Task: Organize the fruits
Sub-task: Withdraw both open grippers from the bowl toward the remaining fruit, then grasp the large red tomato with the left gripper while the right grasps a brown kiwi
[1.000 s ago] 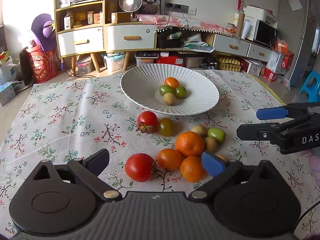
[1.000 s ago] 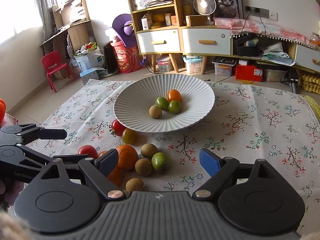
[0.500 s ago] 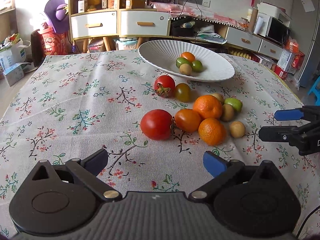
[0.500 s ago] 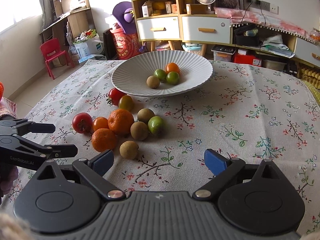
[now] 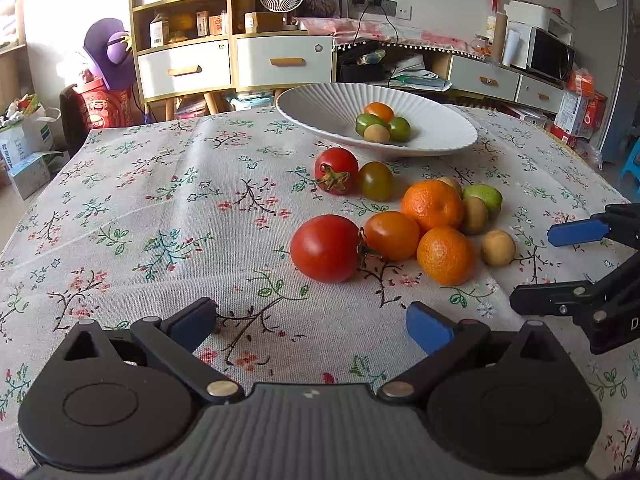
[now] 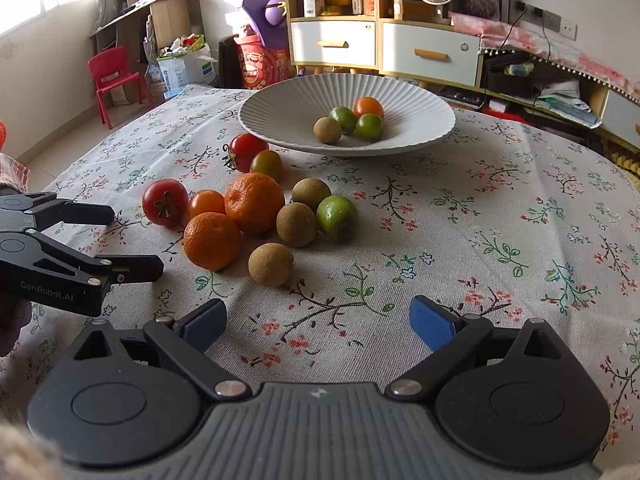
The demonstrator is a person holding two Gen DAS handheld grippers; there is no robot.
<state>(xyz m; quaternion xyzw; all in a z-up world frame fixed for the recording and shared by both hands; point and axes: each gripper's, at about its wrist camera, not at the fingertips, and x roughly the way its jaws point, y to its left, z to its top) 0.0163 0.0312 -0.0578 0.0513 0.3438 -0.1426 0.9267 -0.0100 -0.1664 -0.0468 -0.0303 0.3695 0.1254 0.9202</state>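
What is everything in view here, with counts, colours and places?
plate: one, white, ribbed, far side of the table
fruits in the plate: four; one orange, two green, one brown, clustered together
red tomatoes: two, on the cloth in front of the plate
dark tomato: one, green-brown, beside the farther red one
orange tomato: one, between the nearer red tomato and the mandarins
mandarins: two, orange, middle of the pile
brown fruits: three, right side of the pile
green fruit: one, right edge of the pile
tablecloth: one, pale, floral
left gripper: black, blue pads, open, empty
right gripper: same; jaws have just been opening, nothing between them
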